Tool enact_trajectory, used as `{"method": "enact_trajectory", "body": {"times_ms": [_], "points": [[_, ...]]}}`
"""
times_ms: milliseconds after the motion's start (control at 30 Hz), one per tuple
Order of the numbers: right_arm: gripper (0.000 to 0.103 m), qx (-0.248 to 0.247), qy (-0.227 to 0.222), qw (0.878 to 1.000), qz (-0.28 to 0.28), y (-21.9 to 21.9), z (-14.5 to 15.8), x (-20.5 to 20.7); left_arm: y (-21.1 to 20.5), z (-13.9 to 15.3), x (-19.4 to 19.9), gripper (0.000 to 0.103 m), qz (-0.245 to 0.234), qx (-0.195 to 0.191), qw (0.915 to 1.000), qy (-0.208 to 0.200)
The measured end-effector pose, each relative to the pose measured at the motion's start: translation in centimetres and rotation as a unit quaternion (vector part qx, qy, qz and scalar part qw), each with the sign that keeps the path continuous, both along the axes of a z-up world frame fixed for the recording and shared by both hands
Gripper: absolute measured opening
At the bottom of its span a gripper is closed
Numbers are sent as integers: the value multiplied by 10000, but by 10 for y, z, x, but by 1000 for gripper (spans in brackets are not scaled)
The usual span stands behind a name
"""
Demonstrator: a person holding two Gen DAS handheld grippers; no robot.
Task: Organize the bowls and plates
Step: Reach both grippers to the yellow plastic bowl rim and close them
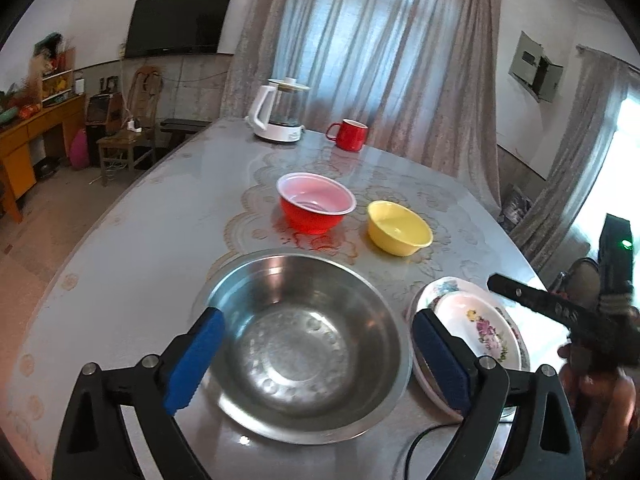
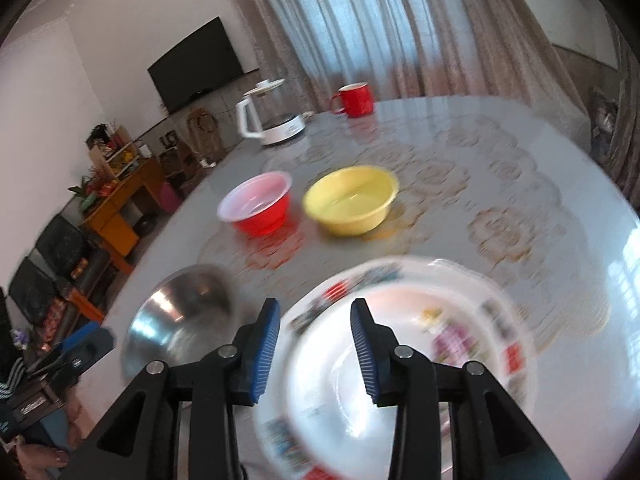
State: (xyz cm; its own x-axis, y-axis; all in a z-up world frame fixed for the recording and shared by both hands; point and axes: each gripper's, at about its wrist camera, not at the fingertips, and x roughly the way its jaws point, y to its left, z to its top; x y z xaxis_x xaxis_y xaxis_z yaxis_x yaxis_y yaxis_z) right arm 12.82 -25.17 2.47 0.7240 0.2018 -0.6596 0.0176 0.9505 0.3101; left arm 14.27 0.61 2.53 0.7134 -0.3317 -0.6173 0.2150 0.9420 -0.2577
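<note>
The left gripper (image 1: 318,350) stands wide open and empty above the round steel bowl (image 1: 304,344), the right gripper (image 2: 314,344) part-open and empty over the stacked floral plates (image 2: 420,344) at the bowl's 3 o'clock.

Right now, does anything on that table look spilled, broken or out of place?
Nothing stands out. The steel bowl, red bowl and yellow bowl sit upright and empty, and the flowered plates lie stacked. No spills or cracks show.
</note>
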Motion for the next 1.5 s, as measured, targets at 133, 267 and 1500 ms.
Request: {"method": "enact_trajectory", "body": {"times_ms": [133, 267, 1500], "points": [[37, -129, 44, 9998, -165, -27, 1, 17, -10, -1, 5, 97, -73, -52, 9999, 88], [37, -236, 273, 9990, -273, -54, -2, 48, -20, -1, 16, 97, -199, -103, 9993, 302], [13, 412, 1829, 9820, 215, -75, -81, 201, -131, 11, 147, 95, -1053, 649, 9899, 697]]}}
